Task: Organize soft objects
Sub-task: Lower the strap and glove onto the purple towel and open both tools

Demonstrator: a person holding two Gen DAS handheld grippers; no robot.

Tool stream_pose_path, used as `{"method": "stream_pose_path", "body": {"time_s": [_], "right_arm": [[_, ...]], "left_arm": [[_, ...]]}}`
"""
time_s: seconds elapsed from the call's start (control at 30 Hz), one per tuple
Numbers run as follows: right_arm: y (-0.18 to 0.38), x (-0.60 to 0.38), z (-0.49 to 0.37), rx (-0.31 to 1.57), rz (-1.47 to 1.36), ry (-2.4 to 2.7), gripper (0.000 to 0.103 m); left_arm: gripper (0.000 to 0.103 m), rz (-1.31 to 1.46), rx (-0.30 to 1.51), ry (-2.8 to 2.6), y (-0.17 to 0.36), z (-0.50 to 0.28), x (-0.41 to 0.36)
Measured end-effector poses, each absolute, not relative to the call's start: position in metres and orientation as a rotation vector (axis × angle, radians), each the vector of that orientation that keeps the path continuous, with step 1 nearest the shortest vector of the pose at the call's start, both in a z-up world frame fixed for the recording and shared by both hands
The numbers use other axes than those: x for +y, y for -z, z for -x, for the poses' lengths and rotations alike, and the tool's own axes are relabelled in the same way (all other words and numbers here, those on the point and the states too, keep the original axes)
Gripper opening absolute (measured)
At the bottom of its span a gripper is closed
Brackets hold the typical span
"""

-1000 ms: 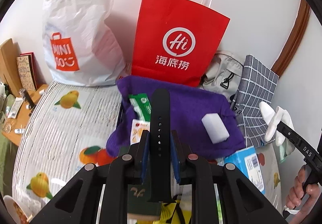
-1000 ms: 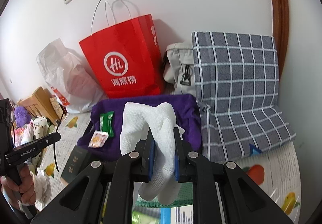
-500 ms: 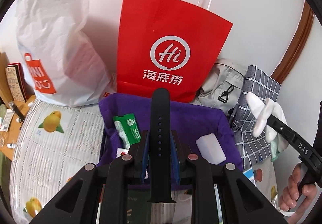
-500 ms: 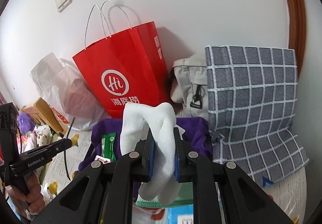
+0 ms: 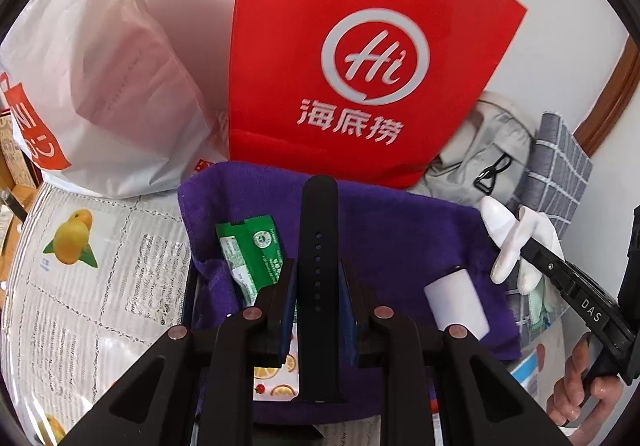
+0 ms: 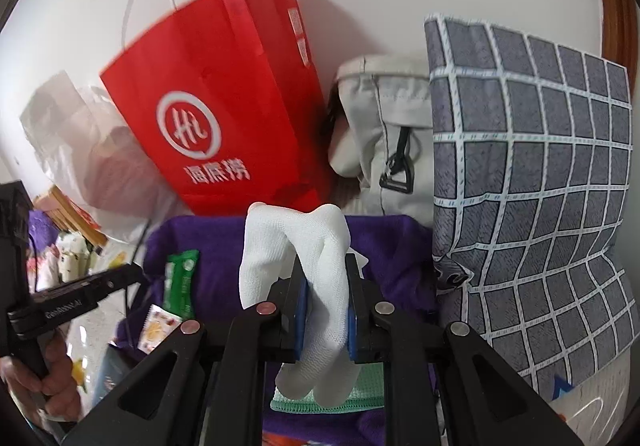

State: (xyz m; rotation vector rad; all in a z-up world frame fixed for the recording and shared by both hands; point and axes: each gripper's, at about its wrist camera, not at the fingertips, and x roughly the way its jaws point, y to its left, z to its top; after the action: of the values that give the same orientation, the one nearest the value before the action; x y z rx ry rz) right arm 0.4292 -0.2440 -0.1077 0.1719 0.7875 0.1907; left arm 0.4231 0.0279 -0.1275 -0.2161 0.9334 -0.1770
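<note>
- Landmark: the purple towel [image 5: 400, 230], which lines a dark bin on the fruit-print tablecloth [image 5: 80, 286].
- Far left of the towel a white plastic bag [image 5: 120, 85] with an orange logo leans against the wall.
- Just behind the towel stands the red paper bag [image 5: 360, 65] with a white "Hi" mark.
- On the left part of the towel lies a green sachet [image 5: 248, 250], and nearer the camera a small packet with orange-slice print [image 5: 280, 386].
- Over the middle of the towel the left gripper [image 5: 318, 298] has its jaws nearly together, clamped on a black watch strap [image 5: 318, 246] that stands upright between the blue pads, its holes facing the camera.
- On the right part of the towel lies a white foam block [image 5: 456, 302].
- Behind the towel's right corner sits a grey cloth bag [image 6: 384, 133] with a black buckle.
- Above the towel's right edge the right gripper [image 6: 326, 310] is closed tight on a white knit glove [image 6: 304, 258]; the glove droops over both sides of the pads, above a green cloth [image 6: 328, 404] in the bin.
- Right of the towel a grey checked cushion [image 6: 532, 185] leans upright.
- A hand [image 5: 580, 386] grips the right gripper's handle.
</note>
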Motion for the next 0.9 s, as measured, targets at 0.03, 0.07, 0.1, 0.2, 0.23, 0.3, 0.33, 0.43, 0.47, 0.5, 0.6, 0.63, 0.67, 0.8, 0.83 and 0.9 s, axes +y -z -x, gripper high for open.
{"method": "stream_pose_path", "body": {"time_s": [0.03, 0.07, 0.1, 0.2, 0.23, 0.3, 0.33, 0.43, 0.47, 0.5, 0.6, 0.63, 0.67, 0.8, 0.83, 0.9], "right_arm": [[0.113, -0.245, -0.432, 0.795, -0.174, -0.188, 0.016], [0.118, -0.246, -0.435, 0.805, -0.178, -0.187, 0.016], [0.123, -0.247, -0.437, 0.82, -0.184, -0.187, 0.016], [0.14, -0.251, -0.446, 0.871, -0.222, -0.201, 0.017], [0.146, -0.252, -0.448, 0.887, -0.239, -0.208, 0.017], [0.151, -0.252, -0.451, 0.902, -0.246, -0.21, 0.017], [0.154, -0.252, -0.452, 0.91, -0.248, -0.206, 0.019], [0.16, -0.253, -0.454, 0.93, -0.267, -0.208, 0.019], [0.162, -0.253, -0.454, 0.936, -0.274, -0.21, 0.019], [0.163, -0.254, -0.455, 0.94, -0.285, -0.214, 0.02], [0.168, -0.253, -0.456, 0.959, -0.295, -0.214, 0.022], [0.169, -0.251, -0.456, 0.967, -0.286, -0.217, 0.022], [0.17, -0.25, -0.456, 0.967, -0.28, -0.222, 0.022], [0.169, -0.243, -0.454, 0.962, -0.247, -0.247, 0.028], [0.168, -0.242, -0.453, 0.958, -0.242, -0.251, 0.031], [0.167, -0.24, -0.452, 0.956, -0.235, -0.251, 0.037]], "left_arm": [[0.019, 0.219, 0.94, 0.179, 0.13, -0.425, 0.029], [0.019, 0.219, 0.949, 0.178, 0.133, -0.426, 0.029], [0.019, 0.218, 0.954, 0.175, 0.135, -0.427, 0.03], [0.019, 0.222, 0.973, 0.176, 0.142, -0.431, 0.029], [0.019, 0.225, 0.98, 0.178, 0.145, -0.433, 0.029], [0.019, 0.231, 0.994, 0.184, 0.15, -0.435, 0.029], [0.02, 0.239, 0.999, 0.191, 0.151, -0.436, 0.029], [0.02, 0.252, 1.003, 0.207, 0.157, -0.44, 0.027], [0.02, 0.249, 1.007, 0.208, 0.158, -0.44, 0.026], [0.02, 0.249, 1.012, 0.208, 0.159, -0.441, 0.025], [0.02, 0.243, 1.021, 0.205, 0.162, -0.442, 0.022], [0.02, 0.242, 1.023, 0.204, 0.163, -0.442, 0.022], [0.02, 0.244, 1.025, 0.204, 0.164, -0.442, 0.021], [0.02, 0.247, 1.039, 0.207, 0.167, -0.445, 0.02], [0.02, 0.251, 1.044, 0.208, 0.168, -0.446, 0.02], [0.02, 0.261, 1.046, 0.215, 0.168, -0.446, 0.021]]}}
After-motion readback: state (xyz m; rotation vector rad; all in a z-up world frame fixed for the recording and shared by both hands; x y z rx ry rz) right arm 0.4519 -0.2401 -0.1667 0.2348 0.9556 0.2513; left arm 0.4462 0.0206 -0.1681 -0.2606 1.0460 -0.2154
